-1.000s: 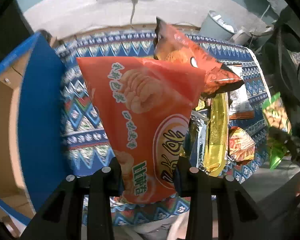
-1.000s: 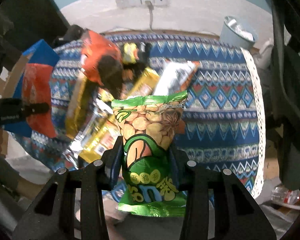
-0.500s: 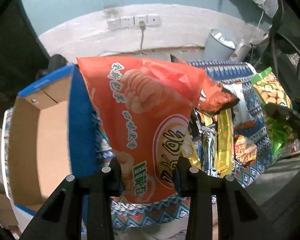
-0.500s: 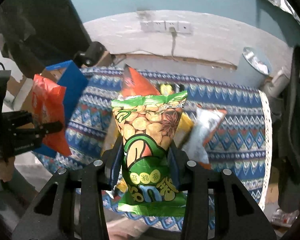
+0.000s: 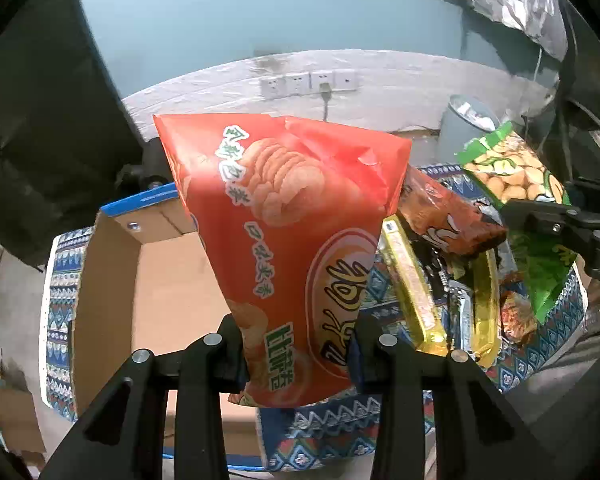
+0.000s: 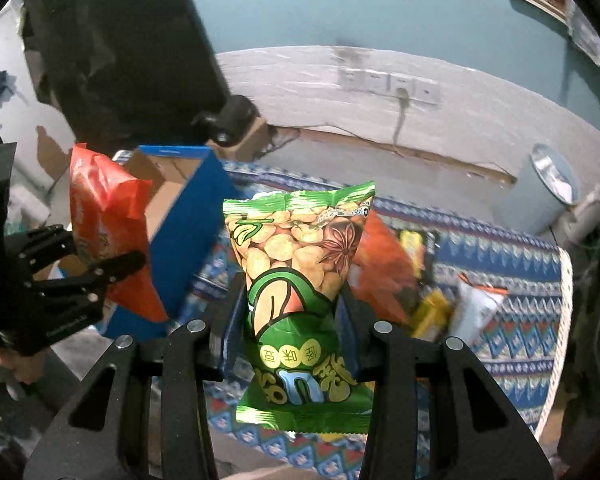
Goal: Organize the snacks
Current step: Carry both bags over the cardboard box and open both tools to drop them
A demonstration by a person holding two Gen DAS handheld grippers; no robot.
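Snacks fill both of my grippers. From the left wrist view, my left gripper [image 5: 298, 354] is clamped on the lower part of the orange chip bag [image 5: 288, 240], which stands upright between the fingers and hides much of the scene behind it. To its left and behind it sits the cardboard box [image 5: 152, 280], open at the top with a blue outer wall, resting on the patterned blue tablecloth [image 5: 324, 428]. To the right of the bag lies the loose snack pile [image 5: 452, 280]: long yellow packets, a dark orange pouch lying across them, and silvery wrappers. At the far right edge my right gripper [image 5: 540, 220] comes in from the side, holding the green bean bag [image 5: 512, 176] above the pile. This view shows the inside of the box, brown and bare as far as I can see.

From the right wrist view, my right gripper [image 6: 292, 340] pinches the green bean bag [image 6: 300, 280] across its middle, upright, with its bottom seam hanging below the fingers. Here the box [image 6: 180, 216] shows only its blue side and part of its open top. My left gripper [image 6: 112, 268] is at the left edge, holding the orange chip bag [image 6: 104, 224] just in front of the box. Behind the green bag the pile [image 6: 416, 276] is partly hidden. A grey bin [image 6: 548, 188] stands by the wall beyond the table, under a row of white wall sockets [image 6: 388, 84].
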